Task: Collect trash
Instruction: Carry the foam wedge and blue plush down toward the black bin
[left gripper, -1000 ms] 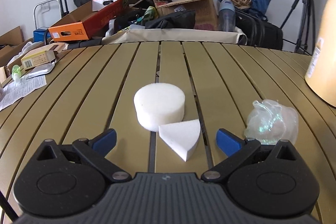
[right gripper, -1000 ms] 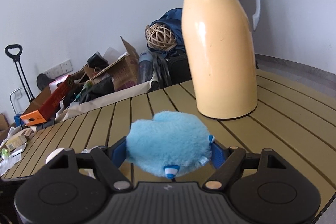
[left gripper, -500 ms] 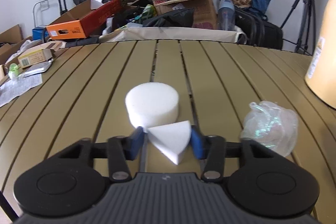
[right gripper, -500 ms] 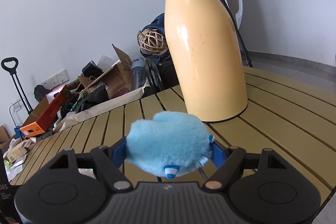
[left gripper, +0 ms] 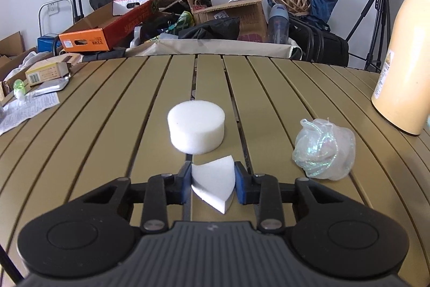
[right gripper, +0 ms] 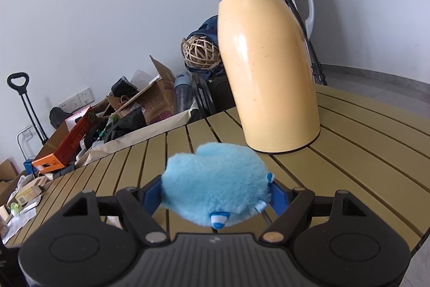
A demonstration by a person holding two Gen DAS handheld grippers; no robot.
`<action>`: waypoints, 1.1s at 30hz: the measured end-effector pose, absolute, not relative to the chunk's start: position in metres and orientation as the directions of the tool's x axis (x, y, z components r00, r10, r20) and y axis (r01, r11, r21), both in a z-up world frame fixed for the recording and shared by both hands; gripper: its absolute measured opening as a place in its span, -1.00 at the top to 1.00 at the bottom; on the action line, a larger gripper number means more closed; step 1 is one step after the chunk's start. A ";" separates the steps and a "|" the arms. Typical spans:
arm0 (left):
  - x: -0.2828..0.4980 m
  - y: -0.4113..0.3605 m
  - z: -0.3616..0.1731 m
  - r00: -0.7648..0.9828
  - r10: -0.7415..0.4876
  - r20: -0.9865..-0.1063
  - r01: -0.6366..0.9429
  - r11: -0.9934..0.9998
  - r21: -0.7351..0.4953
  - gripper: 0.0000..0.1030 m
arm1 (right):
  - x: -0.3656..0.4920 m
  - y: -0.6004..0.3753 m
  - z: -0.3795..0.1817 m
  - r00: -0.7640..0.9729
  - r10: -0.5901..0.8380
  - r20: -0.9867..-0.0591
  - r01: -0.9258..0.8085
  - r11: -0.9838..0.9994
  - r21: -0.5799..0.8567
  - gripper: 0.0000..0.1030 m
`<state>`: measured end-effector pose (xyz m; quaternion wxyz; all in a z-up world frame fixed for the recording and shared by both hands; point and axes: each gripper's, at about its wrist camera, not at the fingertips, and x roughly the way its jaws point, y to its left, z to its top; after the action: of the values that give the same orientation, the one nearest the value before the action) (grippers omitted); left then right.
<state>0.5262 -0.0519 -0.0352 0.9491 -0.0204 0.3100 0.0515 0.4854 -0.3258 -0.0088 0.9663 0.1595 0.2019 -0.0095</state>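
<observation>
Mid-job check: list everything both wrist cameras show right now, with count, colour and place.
foam wedge: 1, white, between the left gripper's pads
foam disc: 1, white, on the table beyond the wedge
plastic wrap ball: 1, clear iridescent, on the table right of the wedge
thermos jug: 1, cream with grey collar, upright on the table
plush toy: 1, light blue, between the right gripper's pads
paper and small boxes: several, white and tan, table's far left edge
table: 1, olive slats
clutter pile: cardboard boxes, bags, wicker ball, behind the table
tripod: 1, black, far right
left gripper: jaws have just been closing, on the wedge
right gripper: holding the plush
</observation>
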 end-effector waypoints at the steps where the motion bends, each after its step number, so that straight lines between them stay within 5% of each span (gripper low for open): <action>1: 0.522 -0.051 -0.032 0.806 0.084 -0.586 -0.108 0.994 -0.007 0.37 | 0.484 -0.323 -0.007 0.918 0.049 -0.395 0.077 0.951 0.298 -0.51; 33: 0.337 -0.013 0.030 0.879 0.056 -0.474 -0.067 0.998 -0.007 0.37 | 0.317 -0.251 0.030 0.955 0.107 -0.275 -0.083 0.992 0.096 -0.51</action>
<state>0.3369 -0.0132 0.0301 0.9692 -0.0114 0.2442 0.0317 0.3166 -0.2514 0.0303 0.9879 0.0418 0.1412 0.0481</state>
